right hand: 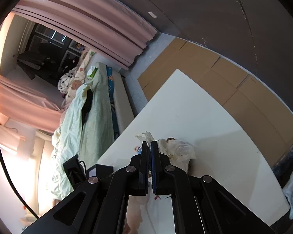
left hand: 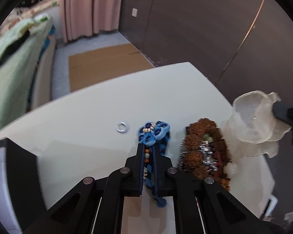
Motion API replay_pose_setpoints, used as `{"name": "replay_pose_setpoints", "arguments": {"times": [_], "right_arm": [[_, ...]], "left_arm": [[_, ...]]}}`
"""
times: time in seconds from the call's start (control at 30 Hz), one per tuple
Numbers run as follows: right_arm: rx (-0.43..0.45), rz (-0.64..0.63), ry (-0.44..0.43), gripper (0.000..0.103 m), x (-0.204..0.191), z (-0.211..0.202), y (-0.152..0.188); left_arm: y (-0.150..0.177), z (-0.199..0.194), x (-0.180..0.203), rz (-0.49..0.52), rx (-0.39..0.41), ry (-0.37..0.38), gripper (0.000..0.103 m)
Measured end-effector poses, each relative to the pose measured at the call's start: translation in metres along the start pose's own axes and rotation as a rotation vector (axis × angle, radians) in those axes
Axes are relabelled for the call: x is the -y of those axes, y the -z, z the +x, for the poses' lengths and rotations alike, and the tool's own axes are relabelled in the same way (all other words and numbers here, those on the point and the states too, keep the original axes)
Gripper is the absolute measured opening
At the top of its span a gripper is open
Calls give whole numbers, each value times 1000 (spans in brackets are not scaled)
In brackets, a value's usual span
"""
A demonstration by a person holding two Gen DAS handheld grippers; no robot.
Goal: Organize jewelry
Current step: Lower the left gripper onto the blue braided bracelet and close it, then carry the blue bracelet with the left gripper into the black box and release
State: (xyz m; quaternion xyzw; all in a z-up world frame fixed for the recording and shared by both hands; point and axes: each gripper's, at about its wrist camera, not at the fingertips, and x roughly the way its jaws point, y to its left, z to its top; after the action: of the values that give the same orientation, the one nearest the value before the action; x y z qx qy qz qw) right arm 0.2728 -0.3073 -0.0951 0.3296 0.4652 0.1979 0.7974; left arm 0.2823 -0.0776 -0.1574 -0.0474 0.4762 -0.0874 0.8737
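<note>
White tabletop (left hand: 87, 117) fills the lower half of both views, dark wall panels behind it, pink curtain (left hand: 87, 7) and flattened cardboard (left hand: 107, 64) on the floor past the far edge, bed with pale green bedding (left hand: 11, 58) off to the left side. Left gripper (left hand: 148, 150) is clamped on a blue fabric flower ornament (left hand: 153, 132) with dark blue beads and a string of cream, orange and brown beads; its long axis runs along the fingers, flower head sticking out past the fingertips and pointing away from the camera toward the far table edge, blue cord tail hanging back between the fingers toward the camera. Small clear ring (left hand: 122, 127) lies flat on the table just left of the flower head, apart from it. Brown fuzzy bead bracelet (left hand: 205, 148) sits right of the ornament, near but not clearly touching it, oval stretched front to back, silver chain bits tangled inside it. Sheer cream organza pouch (left hand: 254, 120) is at the right, mouth open toward the camera, its rim pinched by a black gripper coming in from the right edge. In the right wrist view the right gripper (right hand: 150, 146) has its fingers closed together on the pouch fabric (right hand: 177, 148), which bunches up past and right of the fingertips above the table (right hand: 214, 117).
</note>
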Motion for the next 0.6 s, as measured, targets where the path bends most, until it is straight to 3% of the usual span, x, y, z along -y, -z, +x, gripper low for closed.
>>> {"name": "replay_pose_setpoints", "arguments": {"times": [0.3, 0.6], "right_arm": [[38, -40, -55, 4, -6, -15, 1], [92, -119, -137, 4, -23, -34, 12]], "left_arm": [[-3, -36, -8, -62, 70, 46, 7], [2, -107, -20, -135, 206, 82, 7]]}}
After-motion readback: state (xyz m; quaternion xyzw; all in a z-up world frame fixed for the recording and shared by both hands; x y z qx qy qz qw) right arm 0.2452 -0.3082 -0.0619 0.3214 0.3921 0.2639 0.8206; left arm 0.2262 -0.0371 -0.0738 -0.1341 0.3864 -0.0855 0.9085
